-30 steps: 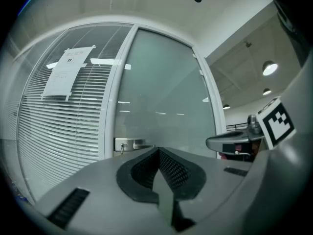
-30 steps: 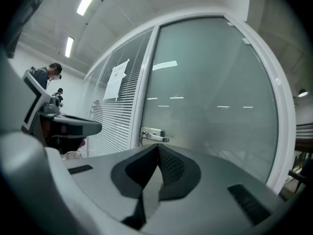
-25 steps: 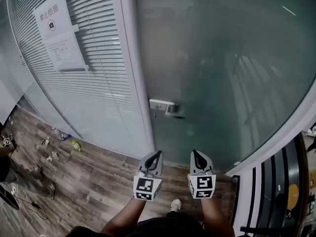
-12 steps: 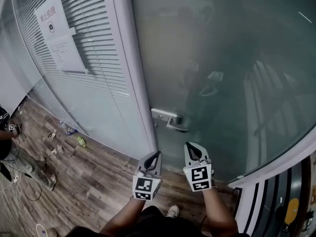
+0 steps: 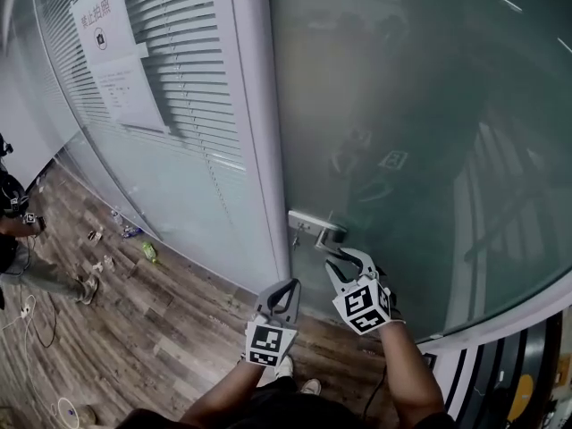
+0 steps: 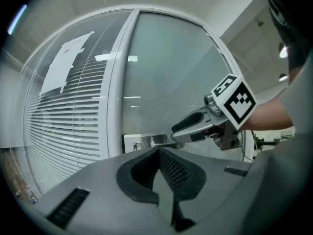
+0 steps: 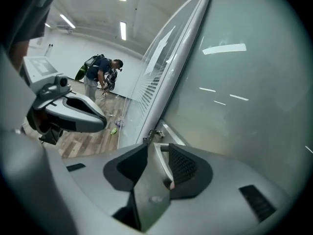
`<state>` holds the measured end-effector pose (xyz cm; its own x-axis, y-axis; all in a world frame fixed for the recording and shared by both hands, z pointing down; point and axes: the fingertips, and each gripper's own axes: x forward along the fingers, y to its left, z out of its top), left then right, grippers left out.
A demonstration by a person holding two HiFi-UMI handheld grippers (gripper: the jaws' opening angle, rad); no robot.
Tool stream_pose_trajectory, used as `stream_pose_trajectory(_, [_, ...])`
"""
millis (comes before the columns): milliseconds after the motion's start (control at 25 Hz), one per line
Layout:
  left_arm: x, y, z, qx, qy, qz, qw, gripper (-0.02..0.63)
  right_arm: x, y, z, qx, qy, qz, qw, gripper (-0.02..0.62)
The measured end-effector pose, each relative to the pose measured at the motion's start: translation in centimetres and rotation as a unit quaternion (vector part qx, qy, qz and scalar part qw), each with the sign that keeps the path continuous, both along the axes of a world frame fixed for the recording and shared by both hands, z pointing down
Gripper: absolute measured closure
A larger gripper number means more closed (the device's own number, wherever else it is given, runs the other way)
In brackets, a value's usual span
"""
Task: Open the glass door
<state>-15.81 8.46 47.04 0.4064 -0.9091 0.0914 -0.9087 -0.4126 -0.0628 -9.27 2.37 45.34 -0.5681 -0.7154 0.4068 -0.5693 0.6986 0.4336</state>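
Only the head view shows the paper notice (image 5: 114, 56) on the slatted partition (image 5: 192, 123) and the litter (image 5: 147, 251) on the wood floor (image 5: 170, 329). Only the right gripper view shows a person (image 7: 100, 75) bent over far along the corridor. The left gripper view alone gives us the right gripper (image 6: 175, 133) from the side, level with the handle (image 6: 142, 143).

We record the frosted glass door (image 5: 411, 114) closed against the white frame post (image 5: 255, 123). Its metal handle sits at the door's left edge, just beside that post, which crowds the handle on its left.

The right gripper is rolled to one side and its jaws have just been opening. They stand wide apart with the handle's lever at their mouth, the pads not pressing on it. Whether a tip touches the lever we cannot tell. The left gripper (image 5: 288, 286) hangs lower and to the left, short of the door, its jaws together and empty.
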Motion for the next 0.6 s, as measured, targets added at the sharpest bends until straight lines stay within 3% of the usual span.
stream_pose_trajectory(280, [-0.4, -1.6, 1.2, -0.013, 0.006, 0.016, 0.9998, 0.603, -1.1, -3.4, 4.3, -0.072, 0.127, -0.051, 0.988, 0.446])
stream_pose_trajectory(600, [-0.2, -3.3, 1.9, -0.020, 0.011, 0.035, 0.9991, 0.603, -2.8, -4.1, 7.6, -0.168, 0.181, -0.103, 0.964, 0.448])
